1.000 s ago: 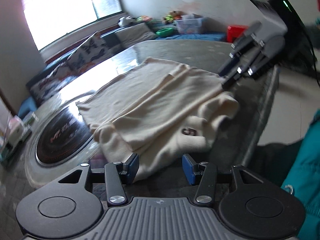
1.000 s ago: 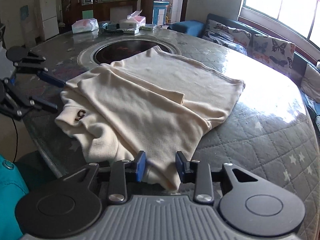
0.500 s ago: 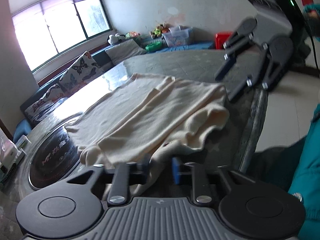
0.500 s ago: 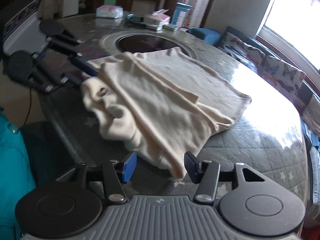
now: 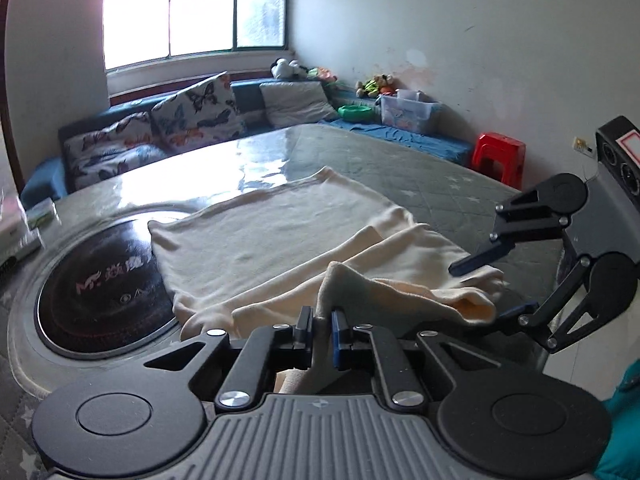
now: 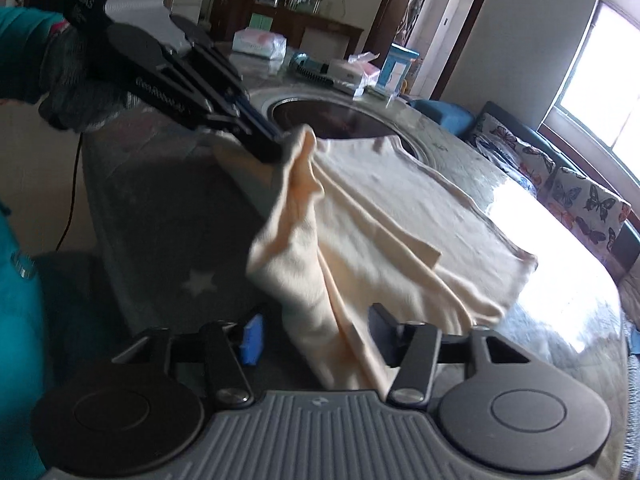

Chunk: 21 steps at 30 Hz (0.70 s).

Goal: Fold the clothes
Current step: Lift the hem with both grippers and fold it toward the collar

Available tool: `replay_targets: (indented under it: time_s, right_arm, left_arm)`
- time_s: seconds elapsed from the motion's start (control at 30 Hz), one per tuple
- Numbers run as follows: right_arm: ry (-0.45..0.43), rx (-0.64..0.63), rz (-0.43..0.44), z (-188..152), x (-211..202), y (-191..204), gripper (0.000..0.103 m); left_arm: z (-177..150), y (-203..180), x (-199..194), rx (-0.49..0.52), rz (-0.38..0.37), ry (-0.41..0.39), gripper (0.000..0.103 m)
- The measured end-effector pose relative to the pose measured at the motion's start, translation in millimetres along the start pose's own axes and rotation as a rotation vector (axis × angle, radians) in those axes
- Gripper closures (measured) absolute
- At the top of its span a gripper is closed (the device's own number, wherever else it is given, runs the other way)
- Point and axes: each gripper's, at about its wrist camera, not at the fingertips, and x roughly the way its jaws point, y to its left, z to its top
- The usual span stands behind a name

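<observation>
Cream garment [image 5: 280,236] lies on the bench [image 5: 420,168], its near edge now pinched and lifted by the just-closed left claw [image 5: 320,326], while the right claw [image 6: 316,340], half-open and narrowing, straddles cloth ungripped, so folding can begin

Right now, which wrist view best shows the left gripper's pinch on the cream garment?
Right wrist view: it shows the left gripper from the side, shut on a raised fold of the cream garment. Left wrist view shows only its own fingers nearly closed, cloth bunched between them, seen from behind.
</observation>
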Motion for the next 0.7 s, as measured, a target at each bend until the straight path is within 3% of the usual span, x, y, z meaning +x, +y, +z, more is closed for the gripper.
replay_targets:
  time_s: [0.1,0.2,0.4,0.5,0.57,0.6,0.7]
  right_arm:
    - [-0.008,0.033,0.029,6.7,4.8,-6.4,0.076]
    - [-0.023,0.146,0.071,12.3,5.1,-23.5,0.089]
    - [-0.07,0.308,0.1,18.0,-2.0,-53.6,0.092]
    - [-0.083,0.307,0.09,18.9,-2.4,-55.0,0.092]
    - [-0.083,0.312,0.087,18.6,-1.8,-54.5,0.092]
    - [-0.085,0.309,0.081,17.8,-1.9,-52.3,0.093]
    - [-0.103,0.314,0.077,15.7,-6.1,-46.3,0.093]
  left_arm:
    - [-4.8,3.2,-0.6,0.002,0.003,0.016,0.089]
    - [-12.7,2.3,-7.8,0.019,0.006,0.019,0.087]
    - [-32.8,-8.0,-24.3,0.119,0.054,0.019,0.072]
    - [-40.7,-12.4,-24.0,0.17,0.096,0.027,0.073]
    - [-44.8,-13.0,-21.7,0.186,0.107,0.035,0.077]
    - [-46.6,-13.4,-21.1,0.189,0.11,0.033,0.086]
    - [-48.4,-17.2,-24.6,0.189,0.116,0.008,0.092]
